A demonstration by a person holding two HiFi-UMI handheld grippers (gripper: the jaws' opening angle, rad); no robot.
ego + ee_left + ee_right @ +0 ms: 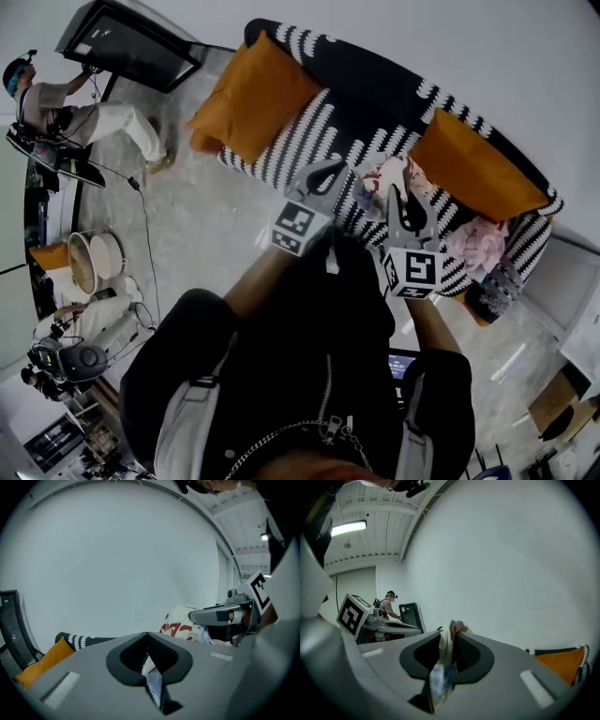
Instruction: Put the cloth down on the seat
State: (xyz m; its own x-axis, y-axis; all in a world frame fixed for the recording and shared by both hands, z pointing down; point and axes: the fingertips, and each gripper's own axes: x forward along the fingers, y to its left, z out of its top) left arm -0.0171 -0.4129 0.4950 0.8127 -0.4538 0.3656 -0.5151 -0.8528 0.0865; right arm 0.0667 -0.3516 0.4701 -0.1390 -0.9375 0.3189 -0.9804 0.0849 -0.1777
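Cloth (386, 176): white with red print. It is held up between the two grippers over the middle of the sofa seat (319, 141), between the two orange cushions. Whether its lower edge touches the seat cannot be told.

Left gripper (326, 176): jaws closed on a thin white fold of the cloth with a zigzag edge, seen in the left gripper view. It points toward the sofa back and slightly down. Its marker cube (300, 226) faces the head camera.

Right gripper (398, 202): jaws clamped on a bunched pale fold of the cloth, which sticks out above the tips in the right gripper view. It sits just beside the left gripper, with the cloth hanging between them. Its marker cube (412, 272) is also turned upward.

Sofa (375, 89): black with white stripes, standing against a plain white wall.

Orange cushions: one (253, 94) lies at the left end and one (473, 164) at the right end, both leaning on the back.

Pink cloth heap (476, 246): lies on the seat near the right end, below the right cushion and apart from the held cloth.

Wearer: black jacket (309, 356) with a zip fills the lower head view.

Second person (56, 108): at top left, well away from the sofa, reaching to a black screen (131, 45).
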